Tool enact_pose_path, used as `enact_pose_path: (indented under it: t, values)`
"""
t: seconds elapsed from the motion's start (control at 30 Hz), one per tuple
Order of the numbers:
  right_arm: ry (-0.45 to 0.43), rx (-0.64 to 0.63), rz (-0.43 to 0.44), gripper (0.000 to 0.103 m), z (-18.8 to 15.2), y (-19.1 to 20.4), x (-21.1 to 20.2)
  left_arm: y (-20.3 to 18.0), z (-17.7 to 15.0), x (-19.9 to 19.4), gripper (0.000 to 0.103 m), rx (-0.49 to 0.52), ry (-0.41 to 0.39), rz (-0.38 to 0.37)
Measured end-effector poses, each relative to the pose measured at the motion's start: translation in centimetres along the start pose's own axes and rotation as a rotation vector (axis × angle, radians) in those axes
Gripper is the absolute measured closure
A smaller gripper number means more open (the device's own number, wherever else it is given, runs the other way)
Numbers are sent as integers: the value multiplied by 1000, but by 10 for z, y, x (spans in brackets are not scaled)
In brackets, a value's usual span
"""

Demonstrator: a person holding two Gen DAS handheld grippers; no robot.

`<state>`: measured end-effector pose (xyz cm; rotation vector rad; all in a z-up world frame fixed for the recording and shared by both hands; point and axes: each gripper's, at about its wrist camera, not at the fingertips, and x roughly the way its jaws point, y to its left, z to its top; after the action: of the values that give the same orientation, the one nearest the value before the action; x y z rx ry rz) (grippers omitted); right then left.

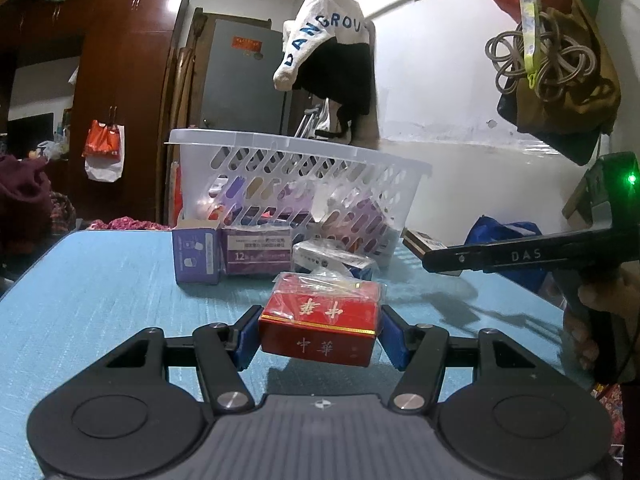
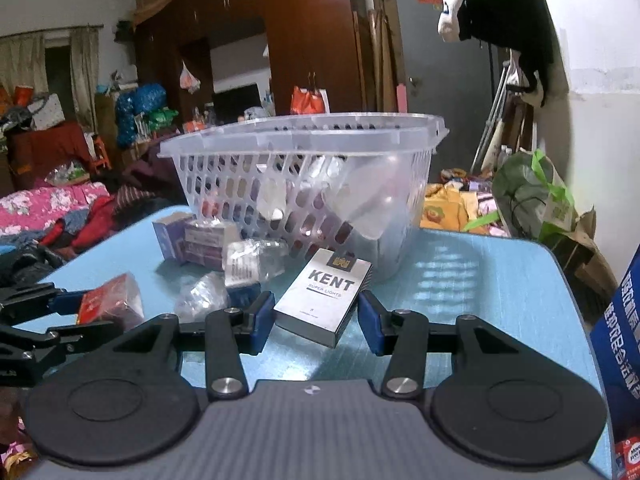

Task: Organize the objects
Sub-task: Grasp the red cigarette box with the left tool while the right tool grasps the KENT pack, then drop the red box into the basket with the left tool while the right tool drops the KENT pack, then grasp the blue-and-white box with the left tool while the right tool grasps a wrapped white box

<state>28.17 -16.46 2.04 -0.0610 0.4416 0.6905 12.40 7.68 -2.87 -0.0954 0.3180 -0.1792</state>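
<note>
My left gripper (image 1: 318,334) is shut on a red cigarette pack (image 1: 320,326) in loose clear wrap, held just above the blue table (image 1: 100,300). My right gripper (image 2: 316,316) is shut on a silver KENT pack (image 2: 324,296), tilted, above the table. In the left wrist view the right gripper (image 1: 432,256) reaches in from the right with the KENT pack (image 1: 420,242) at its tip. In the right wrist view the left gripper (image 2: 80,312) holds the red pack (image 2: 108,300) at the left. A white slotted basket (image 1: 304,160) stands at the table's far side and also shows in the right wrist view (image 2: 304,136).
In front of the basket lie a purple-blue box (image 1: 196,256), a purple box marked 12 (image 1: 260,252) and a white-blue box (image 1: 332,260). Clothes (image 1: 328,52) and a bag with coiled cord (image 1: 552,64) hang above. A blue box (image 2: 616,340) stands at the right table edge.
</note>
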Motion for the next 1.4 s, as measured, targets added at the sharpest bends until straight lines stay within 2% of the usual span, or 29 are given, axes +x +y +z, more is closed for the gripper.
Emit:
enact_pose_path:
  t: [0.23, 0.33, 0.43, 0.5, 0.57, 0.67, 0.77, 0.8, 0.83, 0.87, 0.9, 0.93, 1.0, 1.1, 1.13, 1.17, 1.2, 1.3, 1.37, 1.4]
  values:
    - [-88, -17, 25, 54, -1, 3, -12, 3, 0, -9, 39, -18, -56, -16]
    - [-167, -25, 35, 54, 0, 10, -26, 5, 12, -22, 39, -31, -131, -16]
    - [-249, -39, 76, 54, 22, 21, -40, 7, 54, -26, 39, -36, -195, -20]
    - [-284, -75, 65, 54, 51, 30, -40, 8, 90, -16, 39, -36, -203, -13]
    - [-313, -107, 64, 54, 80, 34, -32, 11, 123, 2, 39, -39, -203, 25]
    - [-241, -142, 5, 54, 118, 35, 0, 21, 160, 42, 39, -65, -162, 97]
    - [-176, -179, -41, 54, 133, 34, 31, 39, 178, 83, 38, -136, -87, 108]
    - [-177, -189, -60, 53, 135, 34, 39, 42, 180, 93, 38, -150, -72, 115]
    - [-187, -197, -68, 50, 135, 35, 43, 44, 181, 102, 31, -147, -64, 134]
    - [-190, -200, -70, 43, 134, 34, 48, 45, 182, 108, 19, -133, -51, 157]
    - [-174, -192, -75, 21, 134, 34, 50, 45, 181, 114, 17, -121, -23, 186]
    - [-171, -180, -95, 8, 133, 34, 49, 46, 179, 114, 17, -118, -6, 202]
    - [-211, -172, -99, 0, 124, 37, 32, 45, 172, 101, 17, -107, -26, 178]
    - [-260, -112, -1, 0, 106, 36, -3, 40, 155, 58, 17, -87, -87, 128]
    - [-270, -82, 31, 0, 94, 37, -16, 38, 149, 44, 16, -58, -101, 126]
    - [-275, -68, 55, 0, 85, 36, -23, 34, 139, 32, 11, -16, -112, 135]
    - [-264, -57, 76, 0, 75, 35, -26, 30, 130, 28, 8, 17, -100, 153]
    - [-124, -48, 99, 0, 51, 33, -5, 37, 106, 31, 8, 39, -13, 199]
    - [-33, -45, 109, 9, 44, 31, 17, 48, 99, 42, 8, 7, 27, 200]
    - [-5, -49, 107, 20, 44, 32, 27, 54, 98, 49, 8, -17, 46, 204]
